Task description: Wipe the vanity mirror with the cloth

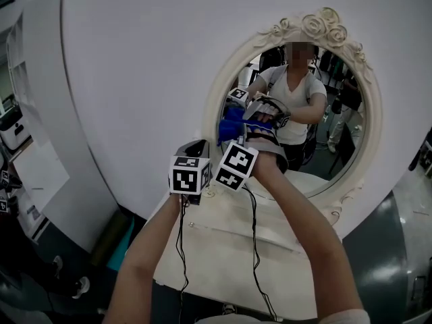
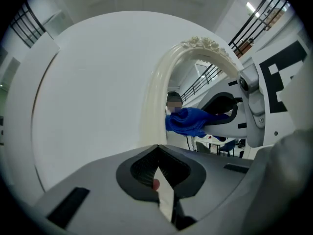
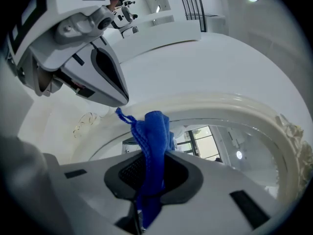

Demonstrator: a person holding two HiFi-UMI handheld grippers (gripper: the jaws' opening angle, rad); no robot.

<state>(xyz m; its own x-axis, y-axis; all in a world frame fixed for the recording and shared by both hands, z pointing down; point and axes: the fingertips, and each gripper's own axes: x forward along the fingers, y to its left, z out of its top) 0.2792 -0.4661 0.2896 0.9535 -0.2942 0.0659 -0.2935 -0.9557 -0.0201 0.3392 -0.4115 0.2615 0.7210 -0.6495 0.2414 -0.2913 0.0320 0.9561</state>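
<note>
The oval vanity mirror [image 1: 329,155] has an ornate cream frame [image 1: 324,27] and stands against a round white board. My right gripper [image 1: 235,135] is shut on a blue cloth [image 1: 229,127] held at the glass near the frame's left side. In the right gripper view the cloth [image 3: 154,141] sticks up out of the gripper [image 3: 150,180], with the mirror frame [image 3: 220,106] curving behind. My left gripper [image 1: 198,146] is just left of it, beside the frame, shut with nothing in it. The left gripper view shows its jaws [image 2: 159,177] closed, with the cloth [image 2: 188,120] ahead.
A cream vanity top [image 1: 223,255] lies under my arms, with thin cables [image 1: 254,248] hanging across it. A white shelf unit [image 1: 30,79] stands at the left. The mirror reflects the person and a room behind.
</note>
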